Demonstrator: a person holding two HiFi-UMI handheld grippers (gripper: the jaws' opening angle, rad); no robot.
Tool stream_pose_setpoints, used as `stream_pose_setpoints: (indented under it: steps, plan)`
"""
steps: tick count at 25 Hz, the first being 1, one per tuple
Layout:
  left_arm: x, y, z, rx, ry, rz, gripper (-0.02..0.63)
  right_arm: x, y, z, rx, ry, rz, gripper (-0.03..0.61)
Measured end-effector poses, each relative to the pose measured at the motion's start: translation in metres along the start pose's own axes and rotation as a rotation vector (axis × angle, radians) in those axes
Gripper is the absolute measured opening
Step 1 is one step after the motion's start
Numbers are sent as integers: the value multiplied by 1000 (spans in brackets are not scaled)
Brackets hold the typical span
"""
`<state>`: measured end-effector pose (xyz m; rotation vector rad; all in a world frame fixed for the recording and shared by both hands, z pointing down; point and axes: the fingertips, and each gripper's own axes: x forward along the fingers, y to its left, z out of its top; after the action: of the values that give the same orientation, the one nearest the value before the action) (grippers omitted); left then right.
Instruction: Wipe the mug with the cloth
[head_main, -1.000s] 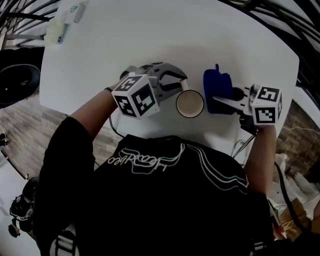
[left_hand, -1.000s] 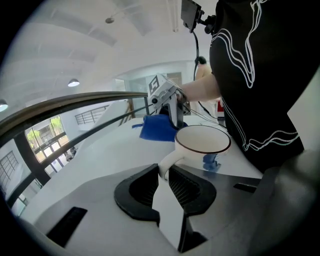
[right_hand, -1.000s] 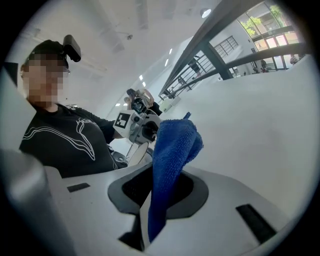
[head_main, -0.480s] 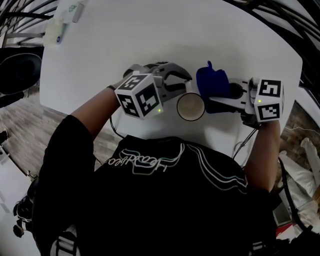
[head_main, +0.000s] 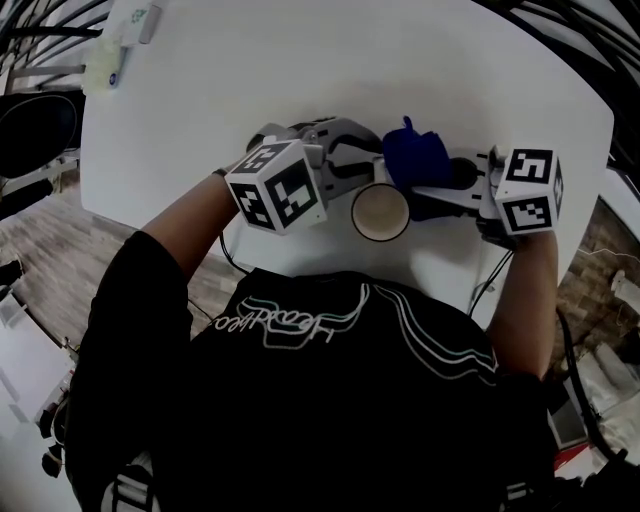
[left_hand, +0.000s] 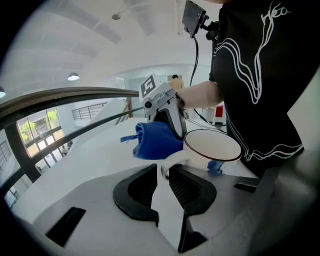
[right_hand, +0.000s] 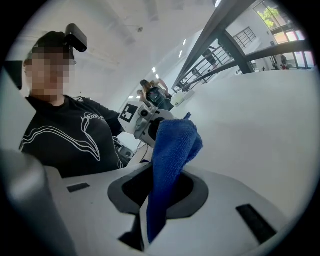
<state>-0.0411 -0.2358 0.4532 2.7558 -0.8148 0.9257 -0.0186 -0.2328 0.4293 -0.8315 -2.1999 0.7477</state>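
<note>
Cloth hides right gripper tips; mug handle buried in left gripper

**Setting.** I am working in a bright, open hall of a large modern building, fitted out as a recording station. I am standing at a plain white table that is sitting on wood-plank flooring. Dark curved rails are sweeping past the table, and tall windows are letting in daylight over greenery. Round lamps are shining from a high white ceiling. I am wearing a camera on my head, cables are trailing off the table edge, and a square-marker cube is riding on my left gripper.
</note>
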Motion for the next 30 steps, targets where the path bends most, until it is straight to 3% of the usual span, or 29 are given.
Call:
stream_pose_setpoints:
  steps: [6,13,21,25,28,30]
  plan:
    - [1,-1,3,-5,0,1,74,8,-14,-12,16,74,-124,54]
    - [0,2,0,-29,9,3,74,13,-25,-13,99,47,-200,54]
    - [-12,9,-7,-118,32,27,141,-3,-29,-11,118,-99,-317,54]
    - [-30,1,-12,-145,52,77,146,-15,-11,-12,87,-176,-385,54]
    - [-52,-5,-14,-172,43,173,139,-29,8,-5,-5,-231,-522,54]
    - [-74,-9,-8,-202,3,260,68,-39,31,6,-69,-289,-600,54]
